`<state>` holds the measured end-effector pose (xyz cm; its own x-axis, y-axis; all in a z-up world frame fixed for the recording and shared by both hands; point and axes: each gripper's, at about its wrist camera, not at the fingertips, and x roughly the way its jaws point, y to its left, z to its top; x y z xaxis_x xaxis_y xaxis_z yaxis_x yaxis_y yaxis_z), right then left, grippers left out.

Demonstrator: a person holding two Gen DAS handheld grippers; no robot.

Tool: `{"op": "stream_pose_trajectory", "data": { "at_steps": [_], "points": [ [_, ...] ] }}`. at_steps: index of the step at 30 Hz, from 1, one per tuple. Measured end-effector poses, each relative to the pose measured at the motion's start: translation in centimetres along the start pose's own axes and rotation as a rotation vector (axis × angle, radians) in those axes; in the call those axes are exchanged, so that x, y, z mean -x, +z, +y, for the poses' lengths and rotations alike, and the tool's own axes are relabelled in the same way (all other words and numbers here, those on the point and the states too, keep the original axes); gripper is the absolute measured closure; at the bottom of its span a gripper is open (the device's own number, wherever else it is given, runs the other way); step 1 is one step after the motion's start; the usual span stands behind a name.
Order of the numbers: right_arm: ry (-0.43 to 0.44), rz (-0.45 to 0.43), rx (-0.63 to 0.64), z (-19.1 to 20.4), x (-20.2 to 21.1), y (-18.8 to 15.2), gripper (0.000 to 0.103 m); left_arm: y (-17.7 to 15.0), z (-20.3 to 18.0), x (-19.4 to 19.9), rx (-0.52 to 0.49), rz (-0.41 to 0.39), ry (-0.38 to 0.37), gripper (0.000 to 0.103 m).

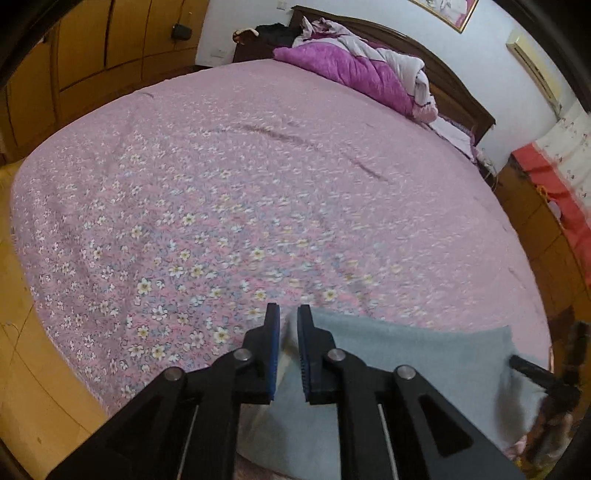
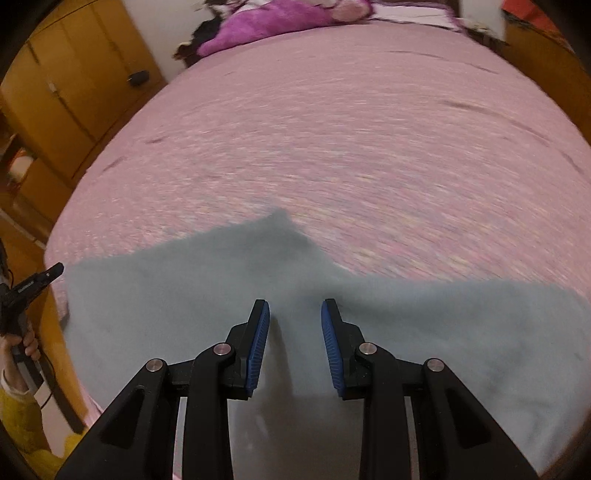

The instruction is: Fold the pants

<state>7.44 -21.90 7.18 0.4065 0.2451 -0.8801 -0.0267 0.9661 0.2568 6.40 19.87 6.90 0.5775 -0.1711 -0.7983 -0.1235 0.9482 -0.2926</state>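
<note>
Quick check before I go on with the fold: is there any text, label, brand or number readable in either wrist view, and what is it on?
No text can be read.
Left gripper, seen in the right wrist view: pale lettering on its black side, too blurred to read.
Framed picture on the wall: no words legible.
Grey-blue pants: no tag or print visible.

A bed (image 1: 258, 166) in a pink floral sheet carried grey-blue pants (image 2: 184, 314) along its near edge. A purple quilt (image 1: 351, 70) lay bunched at the headboard end.

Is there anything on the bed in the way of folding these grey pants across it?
Nothing visible does. The grey pants lie at the near edge of the bed, and the floral sheet beyond them is bare. The purple quilt is bunched far off by the headboard, well apart from the pants.
</note>
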Motion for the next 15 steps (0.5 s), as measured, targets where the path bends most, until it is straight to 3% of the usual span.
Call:
{"op": "stream_pose_trajectory", "data": {
  "at_steps": [3,8,9,12,15],
  "points": [
    [-0.058,0.034,0.021,0.6,-2.2,0.9,0.081,0.1,-1.8,0.1,-0.013,0.046,-0.069,0.091],
    [-0.098,-0.009,0.04,0.7,-3.4,2.7,0.081,-2.0,-5.9,-1.5,-0.116,0.136,-0.193,0.09],
    [-0.1,-0.018,0.035,0.7,-3.5,2.9,0.081,-2.8,-6.8,-2.2,-0.167,0.159,-0.171,0.09],
    [-0.111,-0.054,0.041,0.9,-3.4,2.7,0.081,-4.8,-6.5,-4.1,-0.245,0.182,0.028,0.091],
    [-0.115,-0.072,0.069,1.2,-3.2,2.3,0.081,-5.3,-3.6,-3.1,-0.15,0.138,0.062,0.095]
  ]
}}
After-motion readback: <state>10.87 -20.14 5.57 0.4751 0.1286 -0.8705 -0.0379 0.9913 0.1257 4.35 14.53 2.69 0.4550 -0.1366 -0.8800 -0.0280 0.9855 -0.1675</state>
